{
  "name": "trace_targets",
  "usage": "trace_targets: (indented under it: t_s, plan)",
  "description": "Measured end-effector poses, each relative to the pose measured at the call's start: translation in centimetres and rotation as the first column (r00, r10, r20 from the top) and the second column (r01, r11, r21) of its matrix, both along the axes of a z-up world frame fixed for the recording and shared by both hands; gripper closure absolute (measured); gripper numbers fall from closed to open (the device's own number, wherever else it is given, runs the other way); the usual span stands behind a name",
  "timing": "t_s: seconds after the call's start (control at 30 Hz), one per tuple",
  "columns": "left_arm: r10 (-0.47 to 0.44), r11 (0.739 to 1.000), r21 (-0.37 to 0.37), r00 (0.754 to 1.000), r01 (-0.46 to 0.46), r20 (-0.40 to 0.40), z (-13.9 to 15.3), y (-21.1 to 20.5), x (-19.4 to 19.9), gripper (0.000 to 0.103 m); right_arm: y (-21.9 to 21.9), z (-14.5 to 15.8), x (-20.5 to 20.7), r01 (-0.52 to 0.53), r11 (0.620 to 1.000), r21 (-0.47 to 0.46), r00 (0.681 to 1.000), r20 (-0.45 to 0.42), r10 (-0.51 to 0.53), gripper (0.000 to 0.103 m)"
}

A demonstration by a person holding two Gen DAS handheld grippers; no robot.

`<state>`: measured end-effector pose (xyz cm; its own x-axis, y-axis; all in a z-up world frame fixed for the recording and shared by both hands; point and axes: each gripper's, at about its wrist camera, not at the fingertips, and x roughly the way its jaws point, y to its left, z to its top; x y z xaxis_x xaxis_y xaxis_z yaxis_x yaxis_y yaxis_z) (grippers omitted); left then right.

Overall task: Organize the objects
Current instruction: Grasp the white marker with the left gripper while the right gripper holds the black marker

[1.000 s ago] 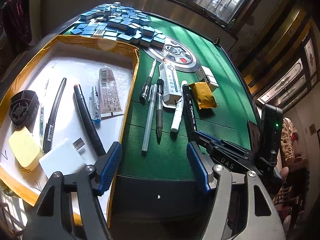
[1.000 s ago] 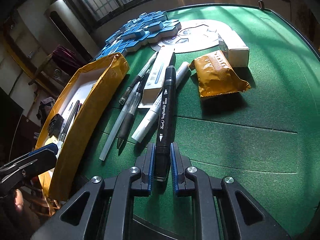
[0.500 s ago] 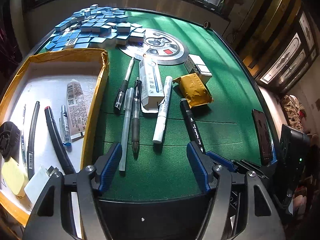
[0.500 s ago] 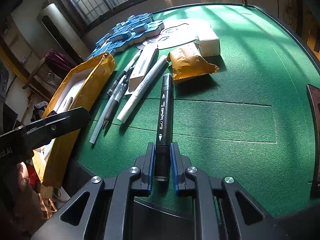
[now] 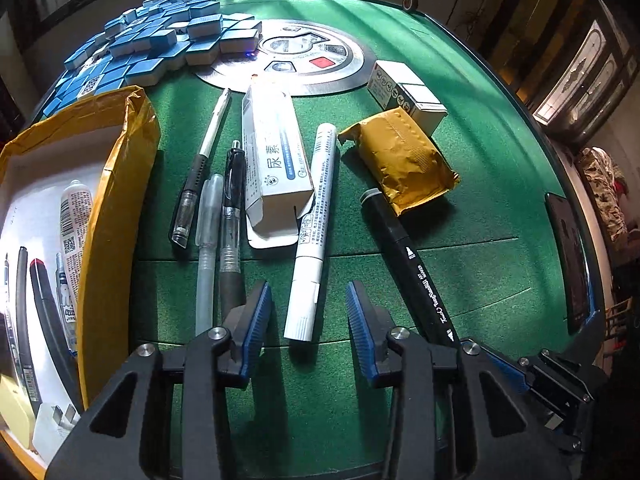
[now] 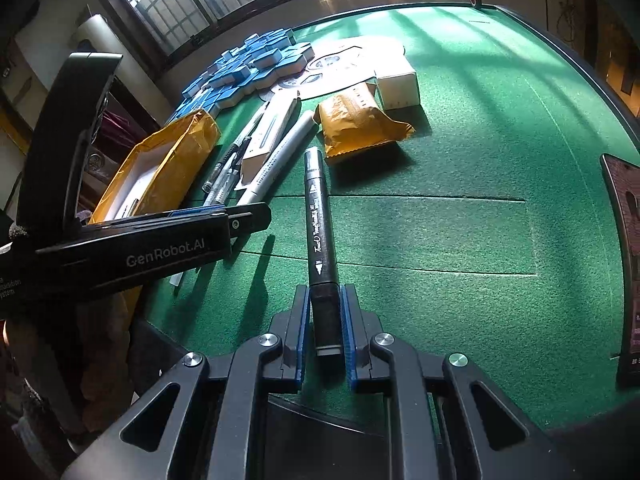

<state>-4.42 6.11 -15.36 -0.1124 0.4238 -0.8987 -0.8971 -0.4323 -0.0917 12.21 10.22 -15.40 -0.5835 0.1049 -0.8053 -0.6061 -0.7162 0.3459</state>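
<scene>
Counted 3 slim pens [image 5: 208, 240] side by side on the green table [image 5: 460, 272], plus 1 white marker [image 5: 314, 216] and 1 black marker [image 5: 400, 256]. Found 2 white boxes [image 5: 276, 160], 1 long and 1 short, and 1 yellow padded packet [image 5: 404, 160]. Noted 1 yellow-edged tray [image 5: 116, 208] holding 1 tube [image 5: 74, 216], 2 dark pens [image 5: 45, 306], 1 small blue-tipped pen [image 5: 64, 296], 1 yellow pad [image 5: 14, 412] and 1 white plug [image 5: 50, 432]. Saw 1 phone [image 5: 568, 256] and 1 tape roll [image 5: 410, 1]. Could not count the heaped blue tiles [image 5: 160, 40].
</scene>
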Motion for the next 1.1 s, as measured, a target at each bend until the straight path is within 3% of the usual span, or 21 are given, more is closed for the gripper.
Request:
trace_targets:
  t_s: [0.03,0.4,0.5,0.53,0.87,1.1]
  plan:
    - [-0.006,1.000,-0.008,1.000,0.006,0.007,0.0,-0.1,0.0,0.091,0.0,0.0,0.0,0.001,1.000,0.001,1.000,0.001,-0.001,0.089]
    - [-0.031,0.999,-0.028,0.992,0.035,0.123,0.7,-5.0,0.6,0.091,0.6,0.0,-0.5,0.013,1.000,-0.012,1.000,-0.011,-0.013,0.085]
    - [-0.020,1.000,-0.017,0.988,0.023,0.156,0.9,-5.0,0.2,0.077,0.8,0.2,-0.9,0.019,1.000,-0.024,0.999,-0.032,-0.019,0.071]
    - [-0.015,1.000,-0.004,0.986,0.016,0.164,1.1,-4.9,0.0,0.073,0.7,0.3,-1.0,0.022,1.000,-0.016,0.999,-0.035,-0.022,0.071]
    - [0.004,1.000,0.001,0.993,-0.004,0.120,0.7,-2.4,0.0,0.073,0.3,0.4,-2.1,0.010,0.998,0.064,1.000,0.002,-0.010,0.072]
    - [0.028,0.999,0.021,0.997,-0.029,0.069,0.4,-2.2,0.1,0.082,-0.4,0.4,-2.5,-0.001,0.991,0.133,1.000,0.030,-0.003,0.073]
